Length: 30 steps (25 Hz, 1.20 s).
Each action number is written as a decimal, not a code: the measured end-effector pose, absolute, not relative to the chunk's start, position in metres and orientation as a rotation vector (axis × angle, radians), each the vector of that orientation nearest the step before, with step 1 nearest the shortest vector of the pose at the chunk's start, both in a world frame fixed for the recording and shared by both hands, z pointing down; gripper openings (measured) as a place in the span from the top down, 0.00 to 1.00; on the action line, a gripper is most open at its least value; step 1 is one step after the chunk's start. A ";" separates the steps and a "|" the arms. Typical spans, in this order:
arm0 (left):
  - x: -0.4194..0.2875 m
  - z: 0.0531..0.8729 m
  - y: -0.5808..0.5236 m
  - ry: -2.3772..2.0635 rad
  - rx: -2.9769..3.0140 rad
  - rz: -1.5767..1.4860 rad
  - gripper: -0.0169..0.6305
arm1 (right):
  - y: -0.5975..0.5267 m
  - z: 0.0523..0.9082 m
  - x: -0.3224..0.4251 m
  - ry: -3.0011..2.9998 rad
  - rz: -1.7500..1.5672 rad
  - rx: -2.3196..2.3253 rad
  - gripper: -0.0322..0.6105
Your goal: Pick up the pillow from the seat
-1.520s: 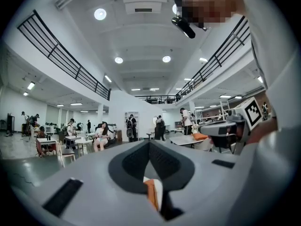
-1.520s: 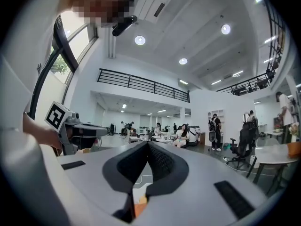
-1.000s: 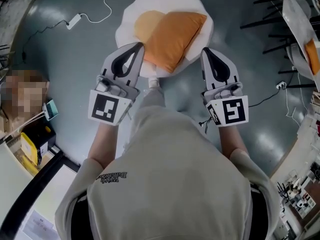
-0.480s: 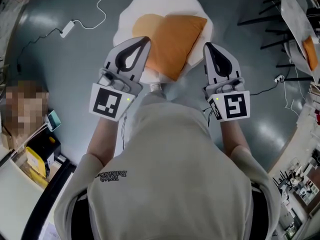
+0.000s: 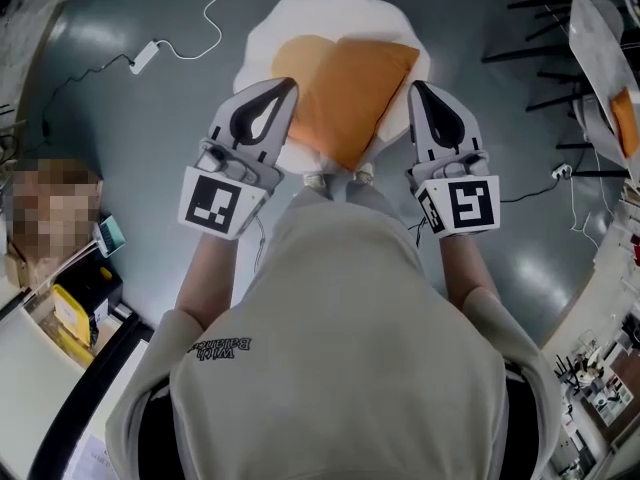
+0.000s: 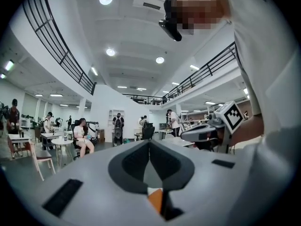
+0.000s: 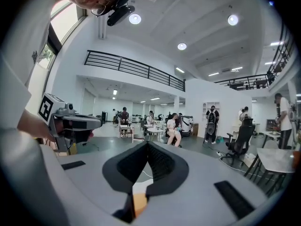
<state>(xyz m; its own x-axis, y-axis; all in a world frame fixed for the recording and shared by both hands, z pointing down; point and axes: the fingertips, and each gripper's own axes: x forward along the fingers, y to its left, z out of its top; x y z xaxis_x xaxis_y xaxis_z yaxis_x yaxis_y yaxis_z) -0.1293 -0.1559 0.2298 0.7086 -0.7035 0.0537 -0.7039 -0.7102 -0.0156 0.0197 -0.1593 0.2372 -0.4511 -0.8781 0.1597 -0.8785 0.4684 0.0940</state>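
Two grippers are held out ahead of the person, above the grey floor [image 5: 150,138], one on each side of the orange pillow [image 5: 345,93]. The left gripper [image 5: 284,86] has its fingers pressed fully together with nothing between them, and its tip points toward the pillow's left edge. The right gripper [image 5: 415,88] is the same, fingers closed and empty, with its tip just beside the pillow's right edge. Whether either one touches the fabric cannot be told from the head view. In each gripper view only a sliver of orange shows through the gap below the closed fingers. The pillow lies flat on the round white seat [image 5: 300,8], turned cornerwise. It covers the middle and right of the seat, and its near corner reaches the seat's near edge. The toes of the person's shoes [image 5: 314,180] stand at that same edge. A white cable [image 5: 215,8] trails across the floor past the seat's far left edge.
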 end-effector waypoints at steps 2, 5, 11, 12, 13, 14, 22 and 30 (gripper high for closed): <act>-0.126 0.227 -0.160 -1.208 2.905 0.096 0.96 | -0.162 0.236 0.025 -2.532 0.010 1.535 0.94; -0.120 0.229 -0.162 -1.208 2.906 0.098 0.96 | -0.164 0.243 0.032 -2.508 0.028 1.532 0.94; -0.111 0.220 -0.161 -1.179 2.949 -0.049 0.96 | -0.169 0.253 0.046 -2.493 0.064 1.538 0.94; -0.113 0.220 -0.163 -1.189 2.954 -0.072 0.96 | -0.170 0.255 0.047 -2.489 0.069 1.539 0.94; -0.114 0.222 -0.165 -1.199 2.949 -0.071 0.96 | -0.171 0.258 0.048 -2.485 0.081 1.542 0.94; -0.115 0.226 -0.167 -1.202 2.937 -0.063 0.95 | -0.172 0.261 0.050 -2.481 0.099 1.545 0.94; -0.117 0.286 -0.206 -1.096 2.896 -0.017 0.85 | -0.198 0.313 0.069 -2.399 0.248 1.556 0.92; -0.106 0.412 -0.253 -0.899 2.849 0.208 0.64 | -0.233 0.417 0.080 -2.296 0.437 1.490 0.58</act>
